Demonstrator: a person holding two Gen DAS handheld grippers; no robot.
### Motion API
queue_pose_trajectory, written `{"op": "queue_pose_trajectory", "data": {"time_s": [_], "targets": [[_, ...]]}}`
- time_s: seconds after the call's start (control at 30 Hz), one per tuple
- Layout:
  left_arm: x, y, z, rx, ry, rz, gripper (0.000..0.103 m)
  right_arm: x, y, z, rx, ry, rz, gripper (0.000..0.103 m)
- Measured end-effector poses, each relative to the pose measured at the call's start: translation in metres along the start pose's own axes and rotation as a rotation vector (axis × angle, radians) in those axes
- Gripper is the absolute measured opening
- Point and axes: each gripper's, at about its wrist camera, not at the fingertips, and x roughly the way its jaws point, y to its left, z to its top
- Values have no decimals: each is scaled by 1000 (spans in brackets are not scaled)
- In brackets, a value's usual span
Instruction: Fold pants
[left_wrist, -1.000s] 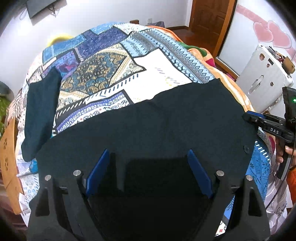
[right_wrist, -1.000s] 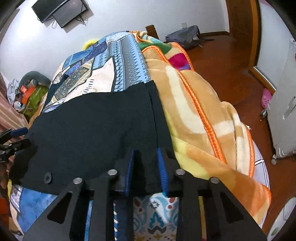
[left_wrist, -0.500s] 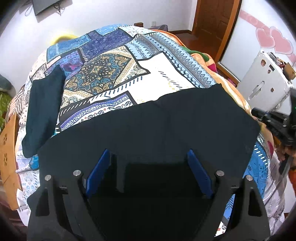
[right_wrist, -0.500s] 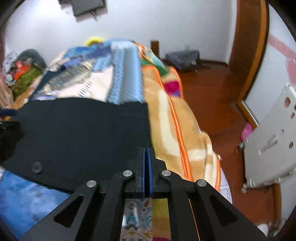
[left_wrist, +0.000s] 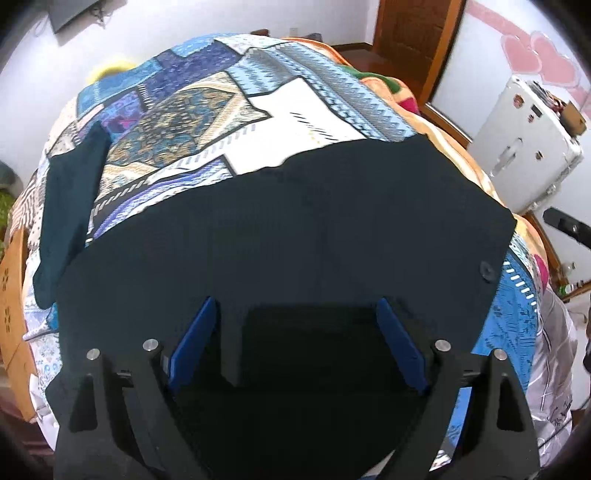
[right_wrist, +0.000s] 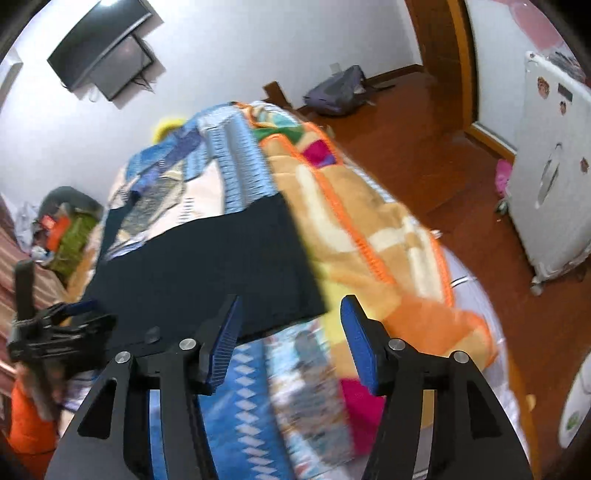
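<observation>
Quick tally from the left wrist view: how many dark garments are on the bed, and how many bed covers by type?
Black pants: 1
Dark teal garment: 1
Patchwork quilt: 1
Orange blanket: 1
Total: 4

Black angular left tongs (left_wrist: 295, 325), right tongs (right_wrist: 288, 321), blue ribbed pads, silver screws

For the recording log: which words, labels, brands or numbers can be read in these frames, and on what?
None can be read.
White case: stickers and a small dark label, too small.
Left gripper: any print is blurred.
Pants: no label visible.
</observation>
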Motion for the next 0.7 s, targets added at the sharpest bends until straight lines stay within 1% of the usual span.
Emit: {"op": "queue_pose_trajectory", "data": {"time_s": [0.1, 0.2, 0.33, 0.43, 0.5, 0.53, 0.57, 0.6, 0.63, 0.67, 0.7], "targets": [[1, -10, 1, 25, -5, 6, 89, 17, 6, -14, 78, 58, 89, 53], [2, -14, 1, 27, -7, 0, 89, 37, 8, -22, 114, 95, 101, 53], [4, -11, 1, 13, -6, -8, 92, 54, 2, -18, 152, 62, 111, 51], [5, -10, 1, 4, -9, -15, 94, 67, -7, -12, 192, 53, 155, 51], [5, -12, 1, 7, -13, -10, 94, 74, -11, -8, 205, 29, 155, 49], [5, -12, 0, 8, -16, -8, 94, 76, -10, -6, 198, 15, 139, 45], [4, -12, 0, 8, -19, -7, 94, 76, -9, -5, 196, 4, 124, 36], [4, -12, 0, 6, -20, -8, 94, 77, -11, -2, 203, -4, 94, 29], [3, -11, 1, 3, -21, -9, 94, 77, -14, 0, 207, -7, 85, 14], [2, -10, 0, -2, -24, -9, 94, 77, -15, 3, 218, -7, 93, 9], [1, -9, 0, -6, -26, -8, 94, 75, -16, 6, 224, -11, 103, 9]]}}
